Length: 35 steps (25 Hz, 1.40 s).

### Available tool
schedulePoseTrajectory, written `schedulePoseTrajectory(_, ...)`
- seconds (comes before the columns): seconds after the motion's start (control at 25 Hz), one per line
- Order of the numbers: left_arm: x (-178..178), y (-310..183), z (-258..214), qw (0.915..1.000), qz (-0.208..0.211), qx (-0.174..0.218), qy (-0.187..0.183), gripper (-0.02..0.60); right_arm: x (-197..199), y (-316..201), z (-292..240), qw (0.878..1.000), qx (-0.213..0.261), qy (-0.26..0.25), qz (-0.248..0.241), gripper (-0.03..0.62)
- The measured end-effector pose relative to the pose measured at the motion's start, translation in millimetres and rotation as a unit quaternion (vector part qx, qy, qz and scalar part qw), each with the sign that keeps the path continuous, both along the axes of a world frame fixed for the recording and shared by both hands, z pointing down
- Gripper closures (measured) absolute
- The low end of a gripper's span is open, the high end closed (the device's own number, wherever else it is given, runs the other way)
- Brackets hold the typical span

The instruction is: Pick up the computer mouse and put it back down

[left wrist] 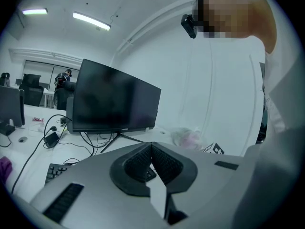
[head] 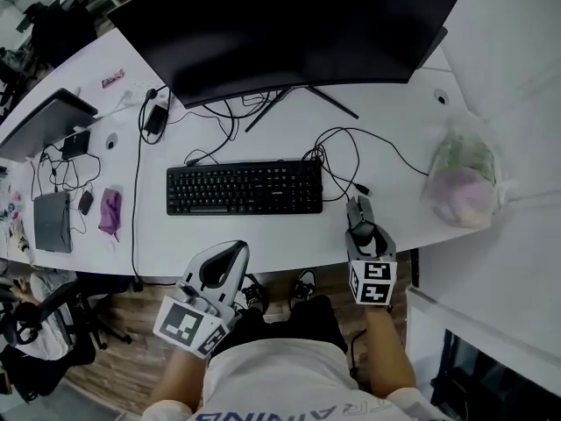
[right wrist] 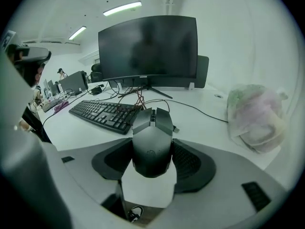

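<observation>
Gripping the computer mouse (right wrist: 152,140) by its two flanks, our right gripper (head: 361,229) has its jaws closed against the mouse's sides at the near edge of the white desk (head: 394,139). Whether the mouse rests on the desk or hangs just above it, we cannot tell. The black keyboard (head: 244,187) lies at 9 o'clock from the mouse, well apart from it. The dark monitor (head: 280,24) stands at 11 o'clock and a bulging plastic bag (head: 465,178) at 2 o'clock. Our left gripper (head: 230,254) hangs off the desk's near edge, at 6 o'clock from the keyboard. Its jaws are pressed together, with nothing between them.
</observation>
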<state>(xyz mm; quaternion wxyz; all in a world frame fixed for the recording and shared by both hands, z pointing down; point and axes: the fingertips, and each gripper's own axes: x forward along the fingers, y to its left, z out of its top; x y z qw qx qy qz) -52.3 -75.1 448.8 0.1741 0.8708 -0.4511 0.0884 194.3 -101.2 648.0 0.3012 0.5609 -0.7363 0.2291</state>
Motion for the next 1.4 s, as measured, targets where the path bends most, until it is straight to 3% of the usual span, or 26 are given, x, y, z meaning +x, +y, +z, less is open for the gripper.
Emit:
schedulePoseTrajectory(0.84,-21.4,10.0,-80.1,0.9944,0.021,0.1,0.028,0.574,-22.5,-2.9,-146.1,0.989,0.149,-0.011,0.019,0.321)
schedulePoseTrajectory(1.4,-47.7,13.9,-120.7,0.9869,0.023,0.154,0.042,0.574,-31.3,4.8,-237.1,0.969,0.246,-0.012,0.033,0.321)
